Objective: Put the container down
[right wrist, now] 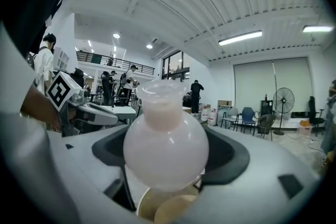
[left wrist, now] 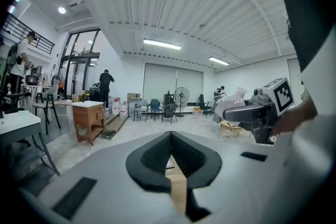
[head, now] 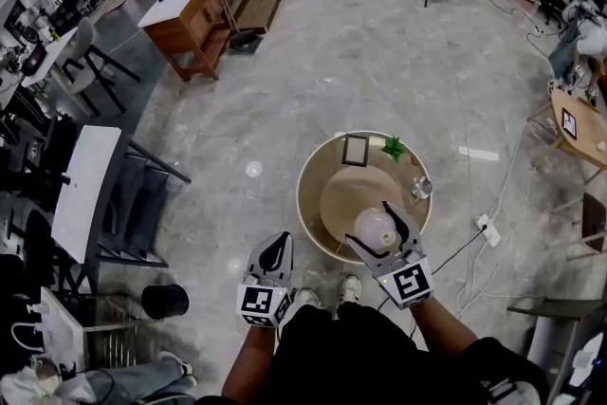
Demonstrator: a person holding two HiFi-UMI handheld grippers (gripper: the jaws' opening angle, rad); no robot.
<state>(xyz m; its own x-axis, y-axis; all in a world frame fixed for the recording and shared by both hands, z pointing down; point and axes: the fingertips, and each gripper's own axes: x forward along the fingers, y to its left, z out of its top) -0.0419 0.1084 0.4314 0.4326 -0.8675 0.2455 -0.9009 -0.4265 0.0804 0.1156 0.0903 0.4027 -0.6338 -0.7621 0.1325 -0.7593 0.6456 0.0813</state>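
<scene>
Overhead, right gripper [head: 372,225] hangs above the round table [head: 318,161]; its own view shows jaws clamped on the pale container [right wrist: 166,144]. Left gripper [left wrist: 170,157] — jaws together, empty.

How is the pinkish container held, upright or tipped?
Upright: the container has its neck pointing up, its round body clamped in the right gripper.

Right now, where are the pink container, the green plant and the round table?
pink container [right wrist: 165,147]: right gripper view, its round belly.
green plant [head: 393,147]: head view, its leaves.
round table [head: 301,195]: head view, its left rim.
</scene>
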